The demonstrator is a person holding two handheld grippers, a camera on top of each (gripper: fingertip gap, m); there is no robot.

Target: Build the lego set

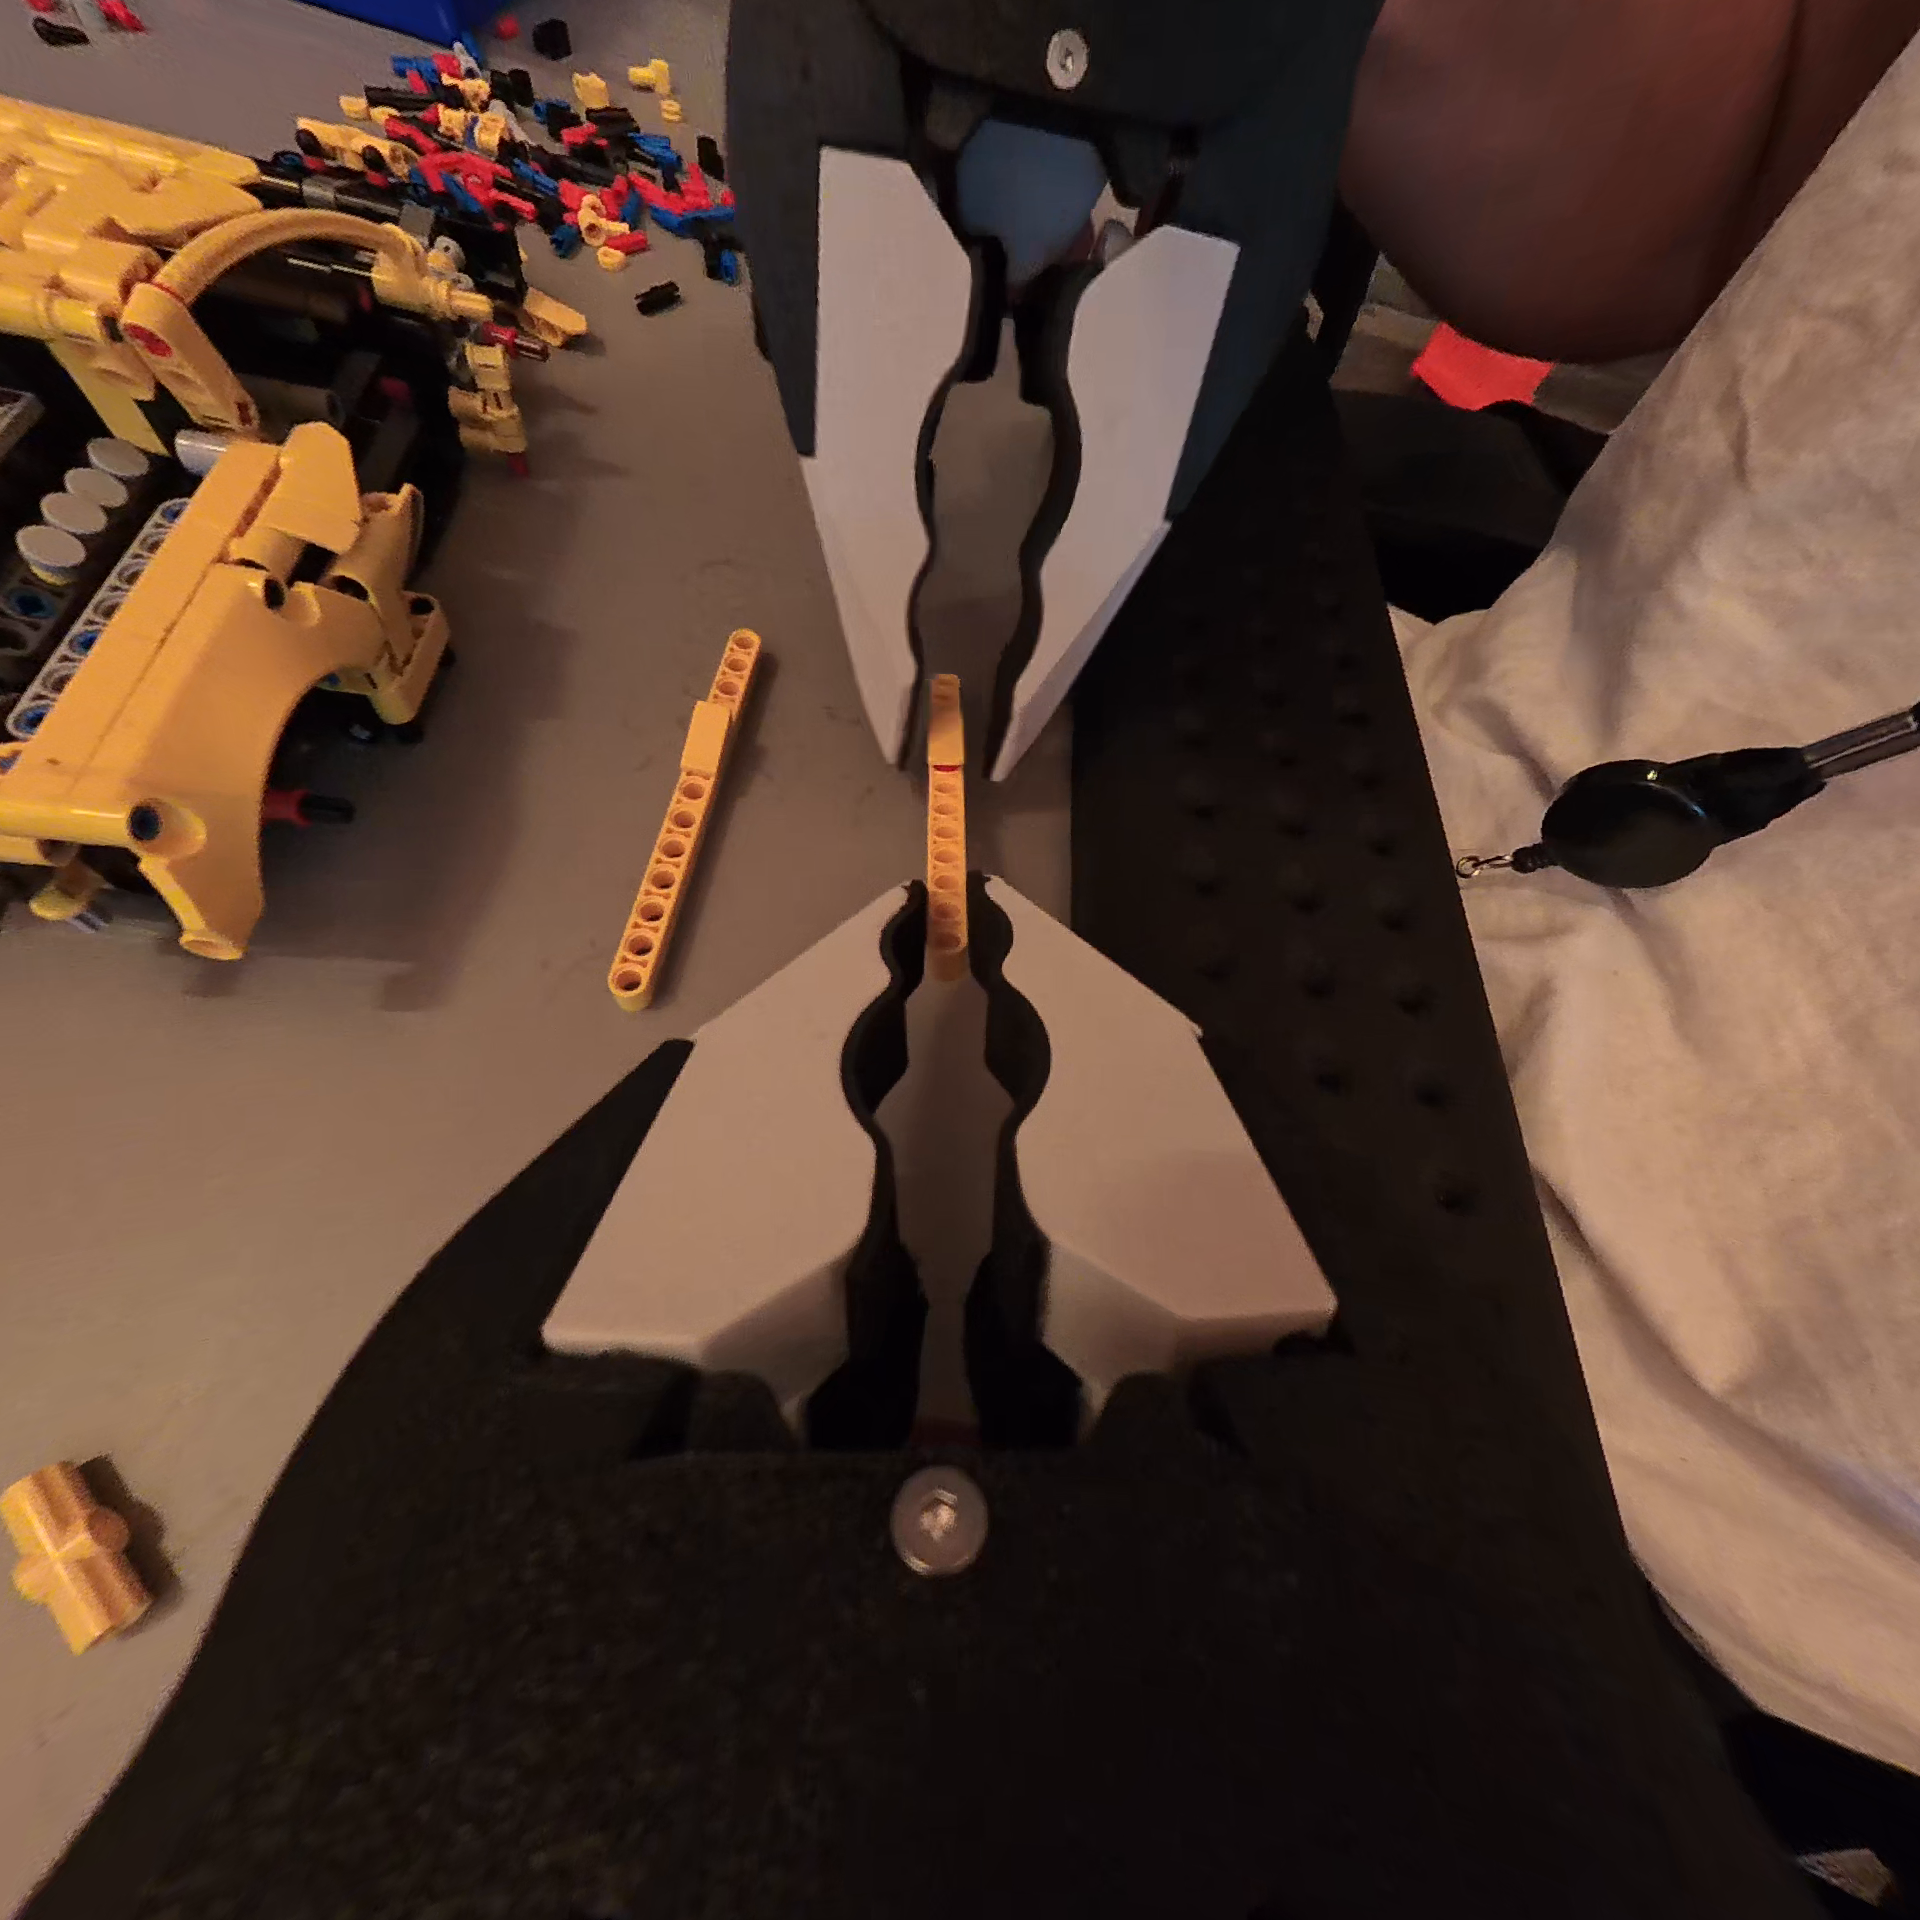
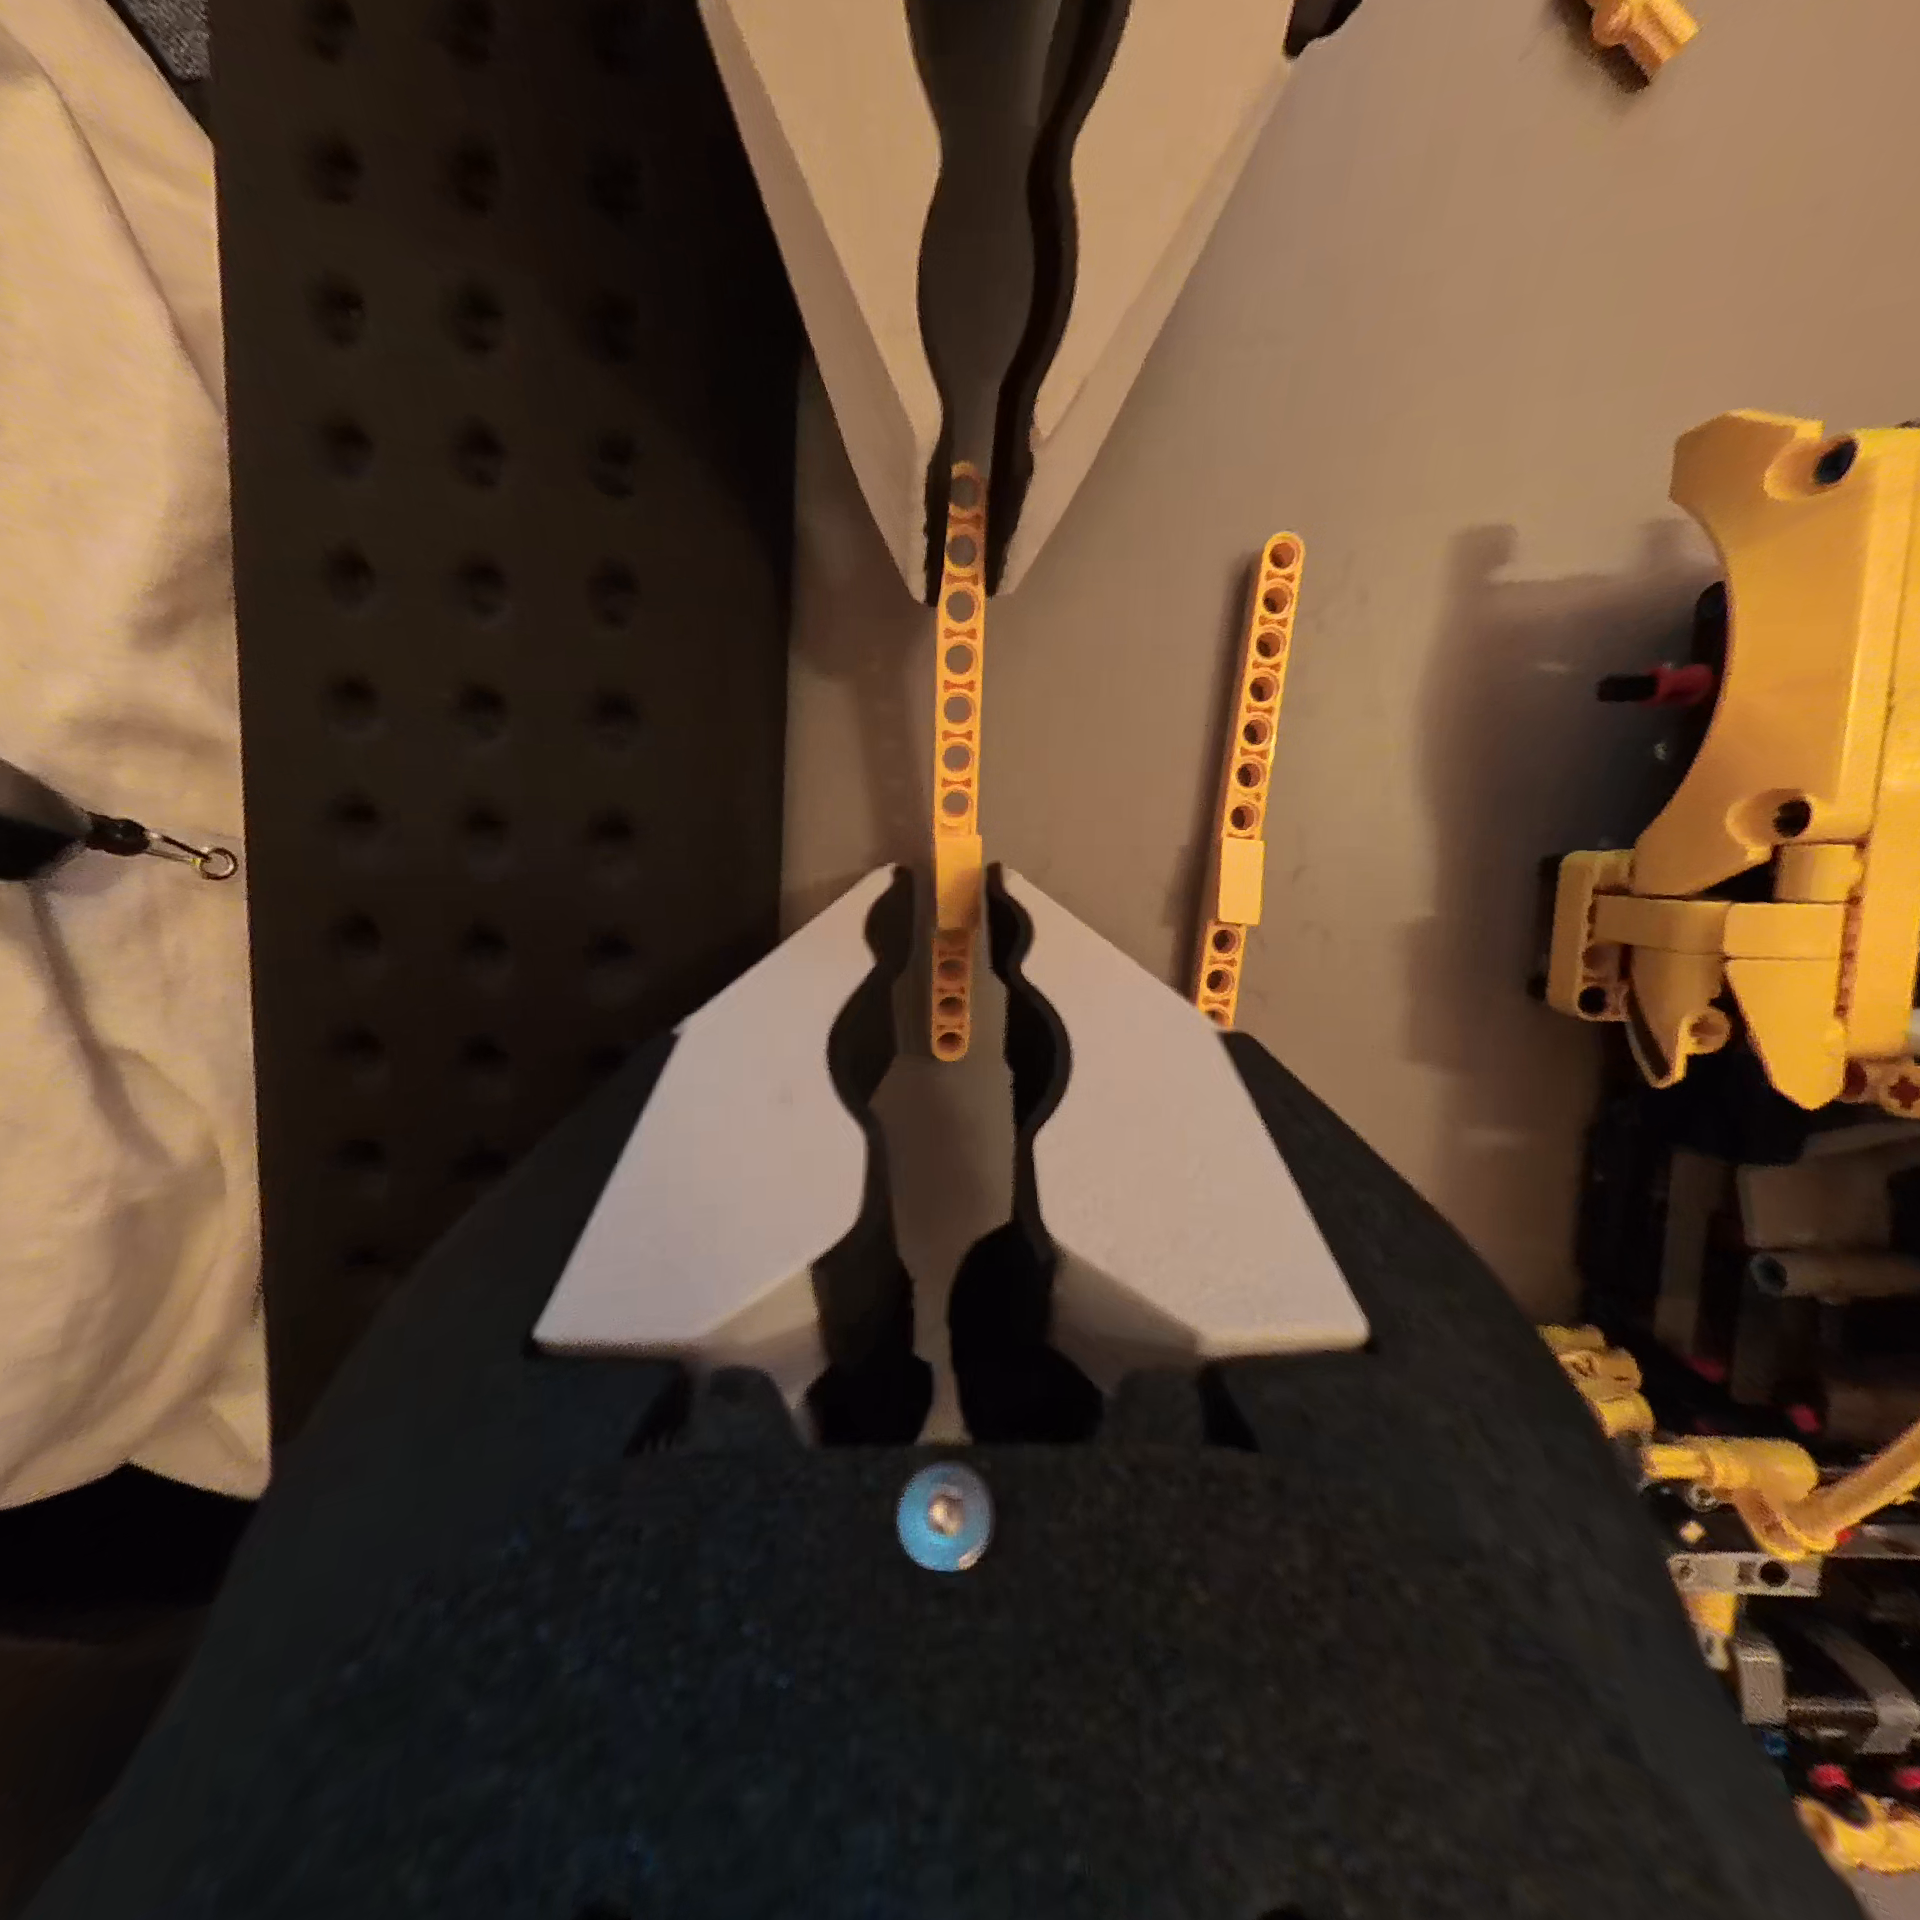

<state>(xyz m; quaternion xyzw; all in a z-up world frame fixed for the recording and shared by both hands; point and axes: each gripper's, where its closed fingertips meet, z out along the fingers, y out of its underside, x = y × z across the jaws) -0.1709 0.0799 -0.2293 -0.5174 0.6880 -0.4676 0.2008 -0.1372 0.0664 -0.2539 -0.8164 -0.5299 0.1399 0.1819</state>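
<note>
A long yellow holed beam (image 1: pixel 945 862) with a smooth yellow sleeve near one end is held in the air between my two grippers, which face each other tip to tip. My left gripper (image 1: pixel 945 891) is shut on the bare end of the beam; it also shows at the top of the right wrist view (image 2: pixel 966 587). My right gripper (image 2: pixel 948 875) straddles the sleeved end (image 2: pixel 958 883), its jaws narrowly apart with thin gaps on both sides. It comes in from the top of the left wrist view (image 1: pixel 945 769).
A second yellow beam (image 1: pixel 686 821) (image 2: pixel 1252 769) lies on the grey table. The large yellow model (image 1: pixel 187 644) (image 2: pixel 1787 779) stands beside it, with a pile of small pieces (image 1: pixel 540 156) behind. A yellow connector (image 1: pixel 78 1548), a black perforated strip (image 1: pixel 1278 831) and white cloth (image 1: pixel 1714 935) are nearby. One gripper's finger ends stand about 5 cm off the other's. The left tips stand about 15 cm off the yellow connector (image 1: pixel 78 1548).
</note>
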